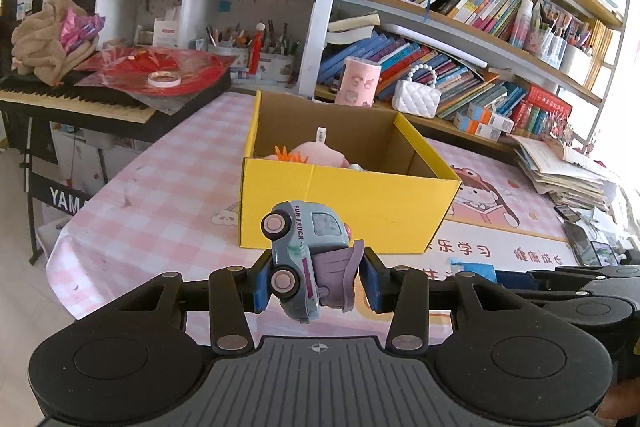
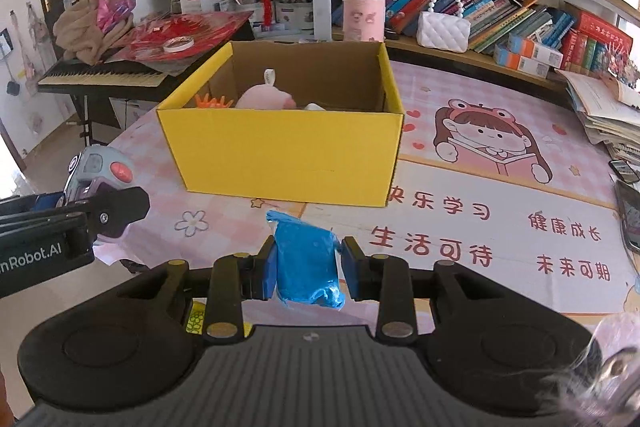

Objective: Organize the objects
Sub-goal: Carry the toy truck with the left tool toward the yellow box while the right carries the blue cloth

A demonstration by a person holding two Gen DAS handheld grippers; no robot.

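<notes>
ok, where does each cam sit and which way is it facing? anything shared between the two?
Left wrist: sits on the left gripper, looks along its fingers over the toy truck it grips toward the yellow box and bookshelf; the right gripper shows at its right edge.
Right wrist: sits on the right gripper, looks over its blue packet at the same box; the left gripper with the truck shows at its left.
Shared: box, pink checked table cover, bookshelf, keyboard.

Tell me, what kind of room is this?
Probably a child's study or playroom at home. Crowded wooden bookshelves line the wall, a black electronic piano keyboard stands to one side, and the pink checked cartoon tablecloth carries a yellow cardboard box holding soft toys.
</notes>
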